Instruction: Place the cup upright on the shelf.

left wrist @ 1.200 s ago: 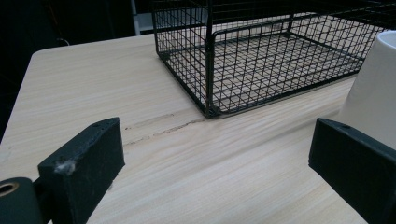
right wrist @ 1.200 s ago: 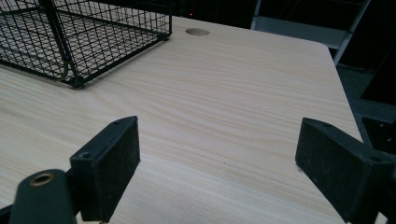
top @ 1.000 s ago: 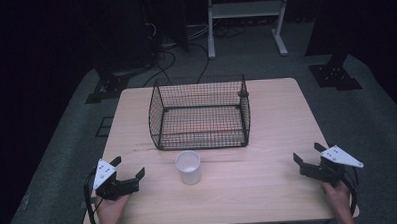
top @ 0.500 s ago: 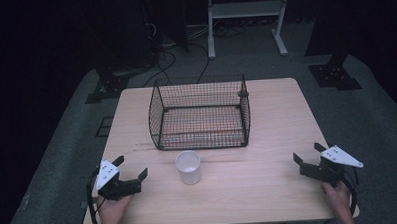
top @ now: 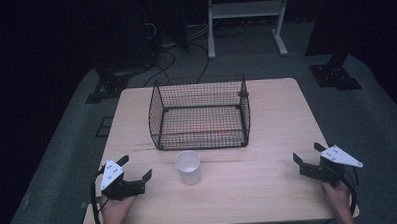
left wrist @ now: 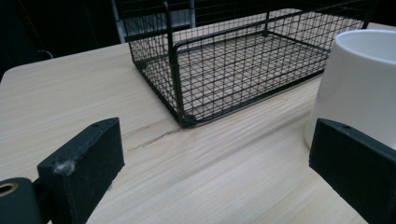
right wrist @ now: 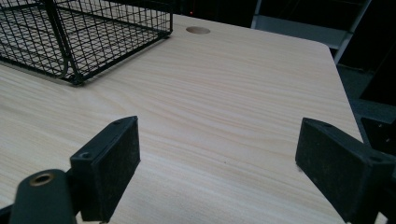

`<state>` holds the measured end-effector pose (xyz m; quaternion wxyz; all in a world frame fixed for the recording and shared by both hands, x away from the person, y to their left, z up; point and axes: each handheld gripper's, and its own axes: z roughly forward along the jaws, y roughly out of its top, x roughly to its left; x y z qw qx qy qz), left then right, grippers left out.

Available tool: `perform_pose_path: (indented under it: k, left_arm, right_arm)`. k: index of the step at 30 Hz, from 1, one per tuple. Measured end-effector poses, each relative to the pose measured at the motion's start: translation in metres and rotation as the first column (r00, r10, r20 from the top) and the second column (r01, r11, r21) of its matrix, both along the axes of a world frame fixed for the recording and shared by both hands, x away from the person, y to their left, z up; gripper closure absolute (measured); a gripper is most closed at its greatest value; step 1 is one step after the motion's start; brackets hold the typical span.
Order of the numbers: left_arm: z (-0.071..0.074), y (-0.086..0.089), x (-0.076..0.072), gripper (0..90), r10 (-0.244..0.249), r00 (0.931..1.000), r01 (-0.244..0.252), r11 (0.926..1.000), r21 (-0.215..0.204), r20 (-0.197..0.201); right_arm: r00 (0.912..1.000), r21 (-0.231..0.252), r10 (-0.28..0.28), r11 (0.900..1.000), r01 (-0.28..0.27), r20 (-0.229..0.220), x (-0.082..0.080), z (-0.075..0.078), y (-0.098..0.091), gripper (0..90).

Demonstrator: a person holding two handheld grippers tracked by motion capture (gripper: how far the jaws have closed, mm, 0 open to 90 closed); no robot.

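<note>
Creeping since a second ago toward the white paper cup (top: 188,167) at its 3 o'clock, the left gripper (top: 136,169) has jaws apart, starting a likely grasp, while the right gripper (top: 307,155) waits, also spread.

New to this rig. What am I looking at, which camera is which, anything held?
No robot arm here: a person holds a two-jaw hand tool in each hand. The high view looks down on the wooden table; the left gripper and right gripper sit near its front corners. The other two pictures come from cameras riding on each gripper, looking out between its black jaws. On the table stand a black wire basket and, in front of it, a white cup. Both pairs of jaws stand open, holding nothing.
</note>
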<state>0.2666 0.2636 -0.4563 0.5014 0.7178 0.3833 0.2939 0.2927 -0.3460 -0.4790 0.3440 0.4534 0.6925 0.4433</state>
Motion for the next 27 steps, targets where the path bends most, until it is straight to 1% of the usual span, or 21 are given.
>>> perform_pose_path:
  k: [2, 5, 8, 11, 14, 15, 16, 19, 25, 27]
  left_arm:
    - [0.002, -0.003, 0.001, 2.5, -0.010, 0.9999, 0.010, 1.0000, 0.000, 0.005]
    - [0.007, -0.009, 0.003, 2.5, -0.037, 0.9992, 0.037, 0.9993, -0.007, 0.013]
    - [0.011, -0.015, 0.005, 2.5, -0.064, 0.9978, 0.064, 0.9979, 0.003, 0.018]
    - [0.013, -0.020, 0.007, 2.5, -0.094, 0.9955, 0.094, 0.9955, 0.007, 0.012]
    - [0.015, -0.025, 0.007, 2.5, -0.113, 0.9936, 0.113, 0.9935, 0.017, 0.009]
    - [0.015, -0.025, 0.007, 2.5, -0.113, 0.9936, 0.113, 0.9935, 0.017, 0.009]
    - [0.016, -0.026, 0.007, 2.5, -0.126, 0.9921, 0.125, 0.9920, 0.017, 0.007]
    - [0.018, -0.027, 0.007, 2.5, -0.141, 0.9900, 0.141, 0.9900, 0.005, 0.006]
    - [0.021, -0.027, 0.006, 2.5, -0.167, 0.9860, 0.167, 0.9860, 0.007, 0.002]
    - [0.024, -0.028, 0.005, 2.5, -0.183, 0.9832, 0.183, 0.9831, 0.013, -0.001]
  right_arm:
    - [1.0000, 0.002, -0.001, 1.0000, 0.001, -0.001, 0.000, 0.000, 0.000, 13.0]
    - [1.0000, -0.004, 0.000, 1.0000, 0.000, -0.002, 0.000, 0.000, 0.000, 13.0]
    - [1.0000, -0.005, 0.000, 1.0000, 0.000, -0.002, 0.000, 0.000, 0.001, 13.1]
    - [1.0000, -0.005, -0.001, 1.0000, 0.001, -0.003, 0.000, 0.000, 0.000, 13.0]
    - [1.0000, -0.004, 0.000, 1.0000, 0.000, -0.003, 0.000, 0.000, 0.000, 13.1]
    - [1.0000, -0.004, 0.000, 1.0000, 0.000, -0.003, 0.000, 0.000, 0.000, 13.1]
    - [1.0000, -0.004, 0.001, 1.0000, -0.001, -0.003, 0.000, 0.000, 0.001, 13.1]
    - [1.0000, -0.003, 0.001, 1.0000, -0.001, -0.003, 0.000, 0.000, 0.000, 13.1]
    - [1.0000, -0.003, 0.002, 1.0000, -0.002, -0.004, 0.001, 0.000, 0.000, 13.1]
    - [1.0000, -0.003, 0.002, 1.0000, -0.002, -0.003, 0.001, 0.000, 0.000, 13.1]
